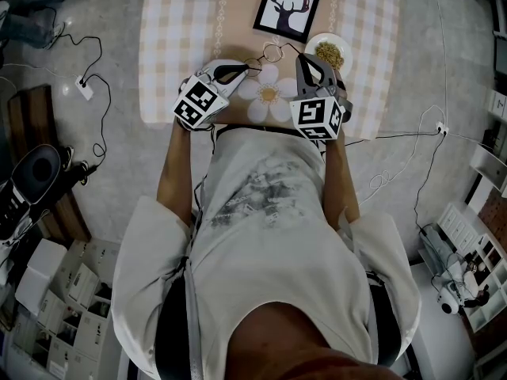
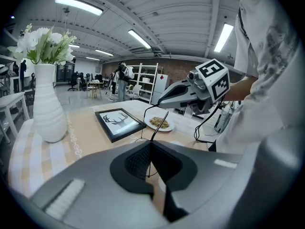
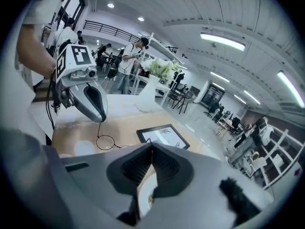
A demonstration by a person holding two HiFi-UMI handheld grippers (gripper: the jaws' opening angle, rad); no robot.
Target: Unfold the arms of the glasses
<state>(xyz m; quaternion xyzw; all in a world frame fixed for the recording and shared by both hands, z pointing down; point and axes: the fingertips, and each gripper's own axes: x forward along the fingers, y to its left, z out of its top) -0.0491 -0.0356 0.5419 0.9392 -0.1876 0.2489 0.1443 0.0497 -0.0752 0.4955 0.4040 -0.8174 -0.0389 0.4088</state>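
Above the tabletop (image 1: 238, 22), glasses (image 1: 272, 52) hang between two grippers.
Left gripper (image 1: 248, 69) and right gripper (image 1: 300, 55) jaws each clench one thin arm (barely visible); the frame's long axis runs crosswise.

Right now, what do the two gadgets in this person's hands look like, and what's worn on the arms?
The left gripper and right gripper are light grey plastic, each with two tapering jaws lined with black ribbed pads. Each carries a white marker cube printed with black squares. A black cable trails from the right gripper. The person wears a white short-sleeved T-shirt.
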